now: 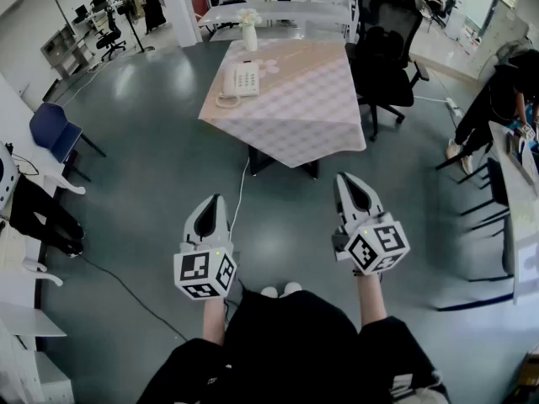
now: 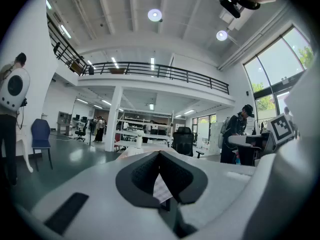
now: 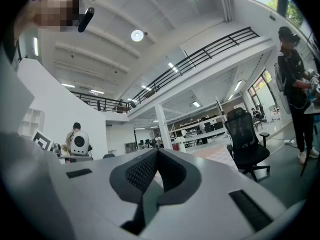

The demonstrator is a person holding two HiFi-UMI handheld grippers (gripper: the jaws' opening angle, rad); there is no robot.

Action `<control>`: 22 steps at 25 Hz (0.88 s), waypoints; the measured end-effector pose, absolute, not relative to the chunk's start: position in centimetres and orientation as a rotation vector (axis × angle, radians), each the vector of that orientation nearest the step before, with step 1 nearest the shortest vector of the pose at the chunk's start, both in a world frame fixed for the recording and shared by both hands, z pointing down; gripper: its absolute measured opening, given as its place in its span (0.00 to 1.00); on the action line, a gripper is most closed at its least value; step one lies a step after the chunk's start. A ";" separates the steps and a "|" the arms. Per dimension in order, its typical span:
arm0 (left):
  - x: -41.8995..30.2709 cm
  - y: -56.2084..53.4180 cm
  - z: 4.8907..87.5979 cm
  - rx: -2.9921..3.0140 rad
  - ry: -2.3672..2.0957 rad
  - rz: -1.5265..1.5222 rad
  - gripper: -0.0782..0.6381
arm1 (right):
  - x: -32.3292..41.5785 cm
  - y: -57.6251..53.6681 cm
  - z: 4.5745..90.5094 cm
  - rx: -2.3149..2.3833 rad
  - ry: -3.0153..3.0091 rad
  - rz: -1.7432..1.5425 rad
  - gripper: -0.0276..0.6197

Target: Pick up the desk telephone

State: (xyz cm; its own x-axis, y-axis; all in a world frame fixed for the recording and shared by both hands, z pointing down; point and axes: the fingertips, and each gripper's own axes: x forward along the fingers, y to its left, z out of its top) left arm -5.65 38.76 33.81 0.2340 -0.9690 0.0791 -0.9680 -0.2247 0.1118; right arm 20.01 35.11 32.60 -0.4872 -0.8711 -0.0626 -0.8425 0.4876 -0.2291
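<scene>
The desk telephone (image 1: 242,81) is seen white, resting on the worktop (image 1: 303,99), on its left part near the front-left corner. Handset is seated on the left of the base, keypad at the right; the coiled cord (image 1: 227,101) is laid just in front of it at the cloth edge. The worktop is covered with a pink checked cloth that hangs over the near edge. A white vase (image 1: 249,34) with pale flowers is stood upright behind the telephone, near it, not touching. A black office chair (image 1: 386,45) is placed at the worktop's right side. A thin cable (image 1: 240,188) is run down from the worktop's near edge onto the grey floor (image 1: 152,141). A blue chair (image 1: 52,130) is seen far left, well apart.

The left claw (image 1: 216,199) and right claw (image 1: 344,178) are held low, side by side, pointed level toward the worktop and well apart from it. In the left gripper view the left claw (image 2: 160,156) is seen with tips pressed together, nothing held. In the right gripper view the right claw (image 3: 156,154) is likewise closed tip to tip and empty. The telephone is touched by neither.
</scene>
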 end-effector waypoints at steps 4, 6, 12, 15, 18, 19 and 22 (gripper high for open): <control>-5.6 38.5 33.9 2.346 -1.879 -0.003 0.11 | 20.3 34.8 32.7 -1.487 2.566 -0.256 0.03; -5.6 38.5 33.9 2.344 -1.883 0.002 0.11 | 20.2 34.7 32.7 -1.479 2.569 -0.262 0.03; -5.1 38.1 33.8 2.334 -1.900 -0.002 0.11 | 20.9 34.1 32.5 -1.463 2.573 -0.262 0.03; -5.1 37.8 33.9 2.324 -1.909 -0.002 0.11 | 21.1 33.6 32.4 -1.457 2.561 -0.271 0.03; -5.1 38.2 34.3 2.302 -1.922 0.005 0.11 | 21.2 33.5 32.8 -1.433 2.560 -0.307 0.03; -5.1 38.4 34.6 2.293 -1.928 0.008 0.11 | 21.1 33.5 33.1 -1.425 2.570 -0.311 0.03; -5.2 38.2 35.4 2.265 -1.937 0.013 0.11 | 20.9 33.0 33.7 -1.417 2.604 -0.305 0.03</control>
